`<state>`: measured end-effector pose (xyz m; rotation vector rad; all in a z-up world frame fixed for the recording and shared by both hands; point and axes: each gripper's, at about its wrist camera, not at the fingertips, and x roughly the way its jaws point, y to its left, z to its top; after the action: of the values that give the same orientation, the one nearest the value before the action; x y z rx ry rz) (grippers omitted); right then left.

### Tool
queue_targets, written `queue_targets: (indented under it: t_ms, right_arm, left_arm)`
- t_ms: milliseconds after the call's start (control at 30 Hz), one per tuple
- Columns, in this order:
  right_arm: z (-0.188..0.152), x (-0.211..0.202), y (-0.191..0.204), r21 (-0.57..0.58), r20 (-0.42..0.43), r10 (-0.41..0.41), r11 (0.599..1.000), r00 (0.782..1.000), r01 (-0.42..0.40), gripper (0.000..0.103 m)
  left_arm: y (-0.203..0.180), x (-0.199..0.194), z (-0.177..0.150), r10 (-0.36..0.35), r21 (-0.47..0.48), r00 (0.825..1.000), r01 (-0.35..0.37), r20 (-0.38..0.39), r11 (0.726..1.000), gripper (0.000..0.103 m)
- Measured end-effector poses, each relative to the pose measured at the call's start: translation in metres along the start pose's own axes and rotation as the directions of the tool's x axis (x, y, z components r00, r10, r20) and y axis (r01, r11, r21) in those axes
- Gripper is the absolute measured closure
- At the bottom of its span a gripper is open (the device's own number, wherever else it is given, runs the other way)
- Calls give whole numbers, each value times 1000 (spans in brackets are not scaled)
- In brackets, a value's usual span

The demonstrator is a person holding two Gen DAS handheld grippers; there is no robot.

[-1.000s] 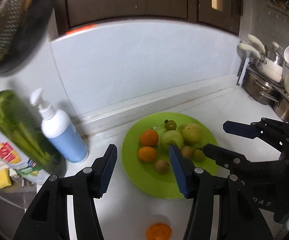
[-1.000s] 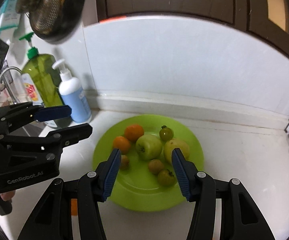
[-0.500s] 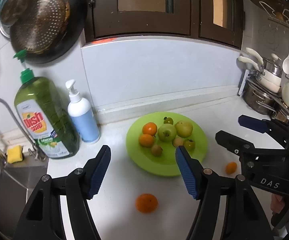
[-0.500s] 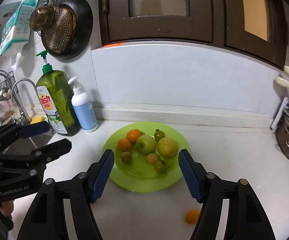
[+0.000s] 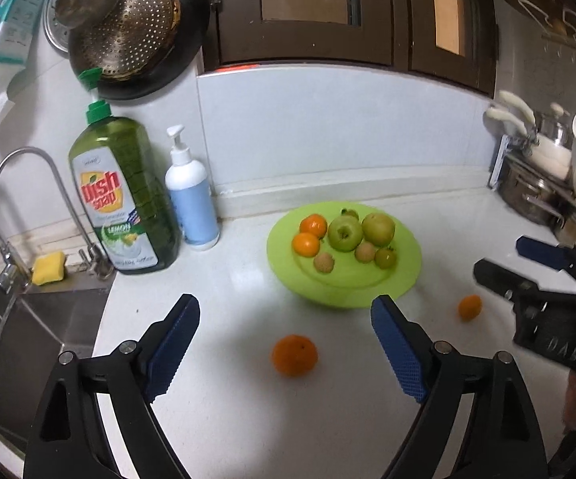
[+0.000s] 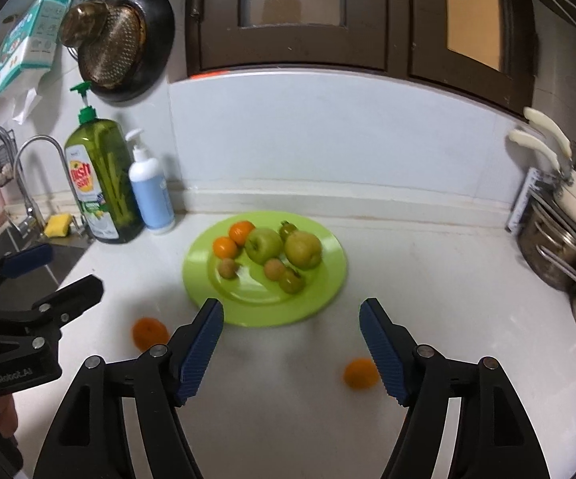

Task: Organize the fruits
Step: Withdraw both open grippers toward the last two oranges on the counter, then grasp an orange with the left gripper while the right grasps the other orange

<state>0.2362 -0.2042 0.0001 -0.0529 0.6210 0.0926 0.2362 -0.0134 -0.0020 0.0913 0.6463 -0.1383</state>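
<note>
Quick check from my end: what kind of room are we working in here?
Almost certainly a home kitchen. A sink faucet with a dish soap bottle stands at the left, pots are stacked at the right, and a green plate of fruit sits on the white counter.

A glossy white stone-like countertop carries everything. Near its centre rests a round lime-green plastic plate. At seven o'clock from the plate a larger loose orange mandarin lies on the bare surface; at four o'clock lies a smaller orange mandarin. At nine to ten o'clock, against the wall, stand a white-and-blue pump bottle and, just beside it, a tall green dish-soap bottle.
</note>
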Motion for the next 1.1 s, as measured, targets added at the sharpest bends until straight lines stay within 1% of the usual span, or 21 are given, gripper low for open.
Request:
queue_targets:
  t_ms: [33, 167, 300, 400, 633, 733, 833, 967, 1033, 1100]
  right_arm:
    - [-3, 0, -2, 6, -4, -7, 1000, 1000, 7, 32]
    - [-15, -1, -10, 19, -18, -62, 998, 998, 62, 32]
    - [-26, -1, -14, 47, -41, -76, 996, 996, 78, 32]
    - [-36, 0, -19, 98, -55, -76, 992, 996, 82, 32]
    - [-57, 9, -32, 143, -104, -97, 983, 990, 112, 32]
    - [-60, 18, -38, 175, -133, -99, 977, 986, 122, 32]
    - [-63, 26, -41, 184, -143, -107, 974, 984, 133, 32]
    - [-63, 40, -44, 198, -164, -103, 971, 981, 135, 32]
    - [-63, 46, -45, 199, -169, -106, 970, 980, 139, 32]
    - [-64, 54, -46, 197, -182, -105, 970, 978, 141, 35]
  left_arm:
    - [-1, 0, -2, 1, 5, 1000, -1, 0, 1000, 15]
    - [-5, -7, -16, 49, 23, 998, -50, 36, 998, 14]
    - [-6, -10, -28, 80, 19, 996, -82, 49, 996, 13]
    - [-6, -6, -35, 102, 11, 994, -102, 27, 995, 13]
    - [-14, 8, -45, 95, 28, 995, -95, -11, 995, 13]
    - [-15, 18, -46, 91, 24, 995, -90, -35, 996, 13]
    - [-14, 27, -46, 87, 18, 995, -86, -54, 996, 13]
    - [-13, 39, -46, 77, 10, 994, -76, -80, 997, 19]
    - [-12, 48, -46, 72, 3, 992, -72, -102, 997, 23]
    - [-12, 55, -46, 68, -3, 990, -69, -124, 998, 30]
